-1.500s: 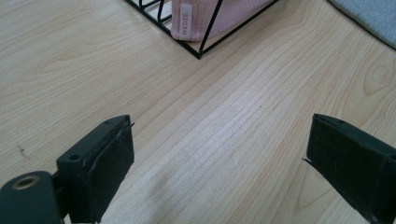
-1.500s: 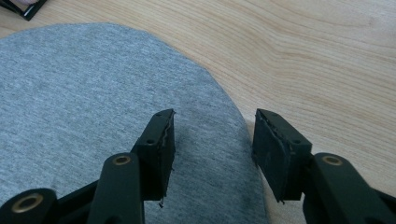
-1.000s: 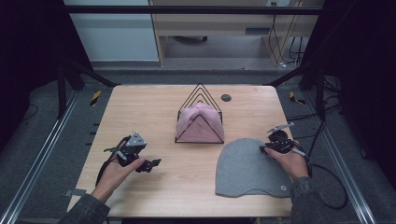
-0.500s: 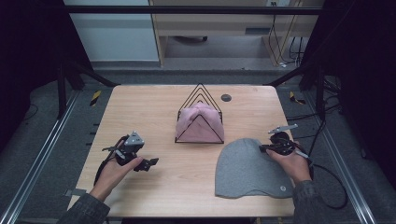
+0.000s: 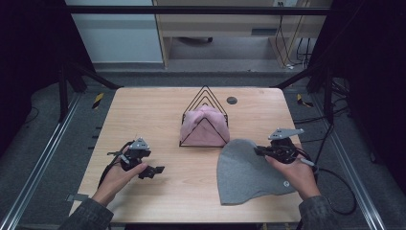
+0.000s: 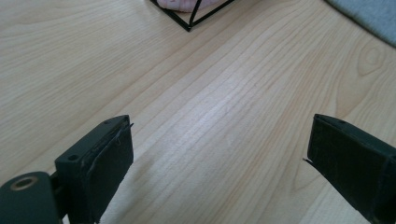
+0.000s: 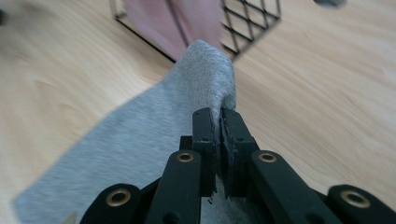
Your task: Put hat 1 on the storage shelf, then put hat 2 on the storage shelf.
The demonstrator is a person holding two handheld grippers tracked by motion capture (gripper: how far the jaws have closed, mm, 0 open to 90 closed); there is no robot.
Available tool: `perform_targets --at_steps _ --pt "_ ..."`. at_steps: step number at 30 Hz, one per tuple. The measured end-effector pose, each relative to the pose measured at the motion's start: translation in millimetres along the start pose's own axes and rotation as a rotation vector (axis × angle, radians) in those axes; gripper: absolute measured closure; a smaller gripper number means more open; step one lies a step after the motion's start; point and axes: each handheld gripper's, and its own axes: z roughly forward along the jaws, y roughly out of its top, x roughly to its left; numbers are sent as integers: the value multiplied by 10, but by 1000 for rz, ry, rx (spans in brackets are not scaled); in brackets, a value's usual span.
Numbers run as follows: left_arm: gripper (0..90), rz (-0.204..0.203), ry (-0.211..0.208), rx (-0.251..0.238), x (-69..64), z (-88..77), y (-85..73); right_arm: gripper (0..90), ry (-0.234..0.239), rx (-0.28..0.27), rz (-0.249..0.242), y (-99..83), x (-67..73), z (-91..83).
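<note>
On the table (image 5: pixel 158 115), the wire rack (image 5: pixel 205 117) holds a cloth (image 5: pixel 203 125); a beanie (image 5: pixel 244 172) lies before it, rightward.

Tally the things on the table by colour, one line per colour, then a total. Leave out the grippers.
Grey: 1, the grey beanie
Pink: 1, the pink cloth in the rack
Black: 1, the black wire rack
Dark: 1, the small round disc
Total: 4

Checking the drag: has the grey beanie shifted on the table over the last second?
Yes. The grey beanie, pinched by the right gripper, has slid toward the person's side and slightly left, judged against the black wire rack.
</note>
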Motion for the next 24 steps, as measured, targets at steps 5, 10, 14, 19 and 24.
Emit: perform_targets --at_steps 5,10,14,19,24 --pt "69 2 -21 -10 -29 9 5 857 28 -42 -85 181 275 -149" --pt "87 18 -36 -26 -72 8 28 858 59 -87 -134 343 461 -219" --pt "105 41 -64 -38 -115 10 45 858 78 -108 -175 475 608 -242" --pt "104 57 -82 -51 -171 22 59 859 90 -131 -222 655 772 -259" --pt "80 59 -106 -60 -191 22 75 859 104 -145 -262 823 906 -248"
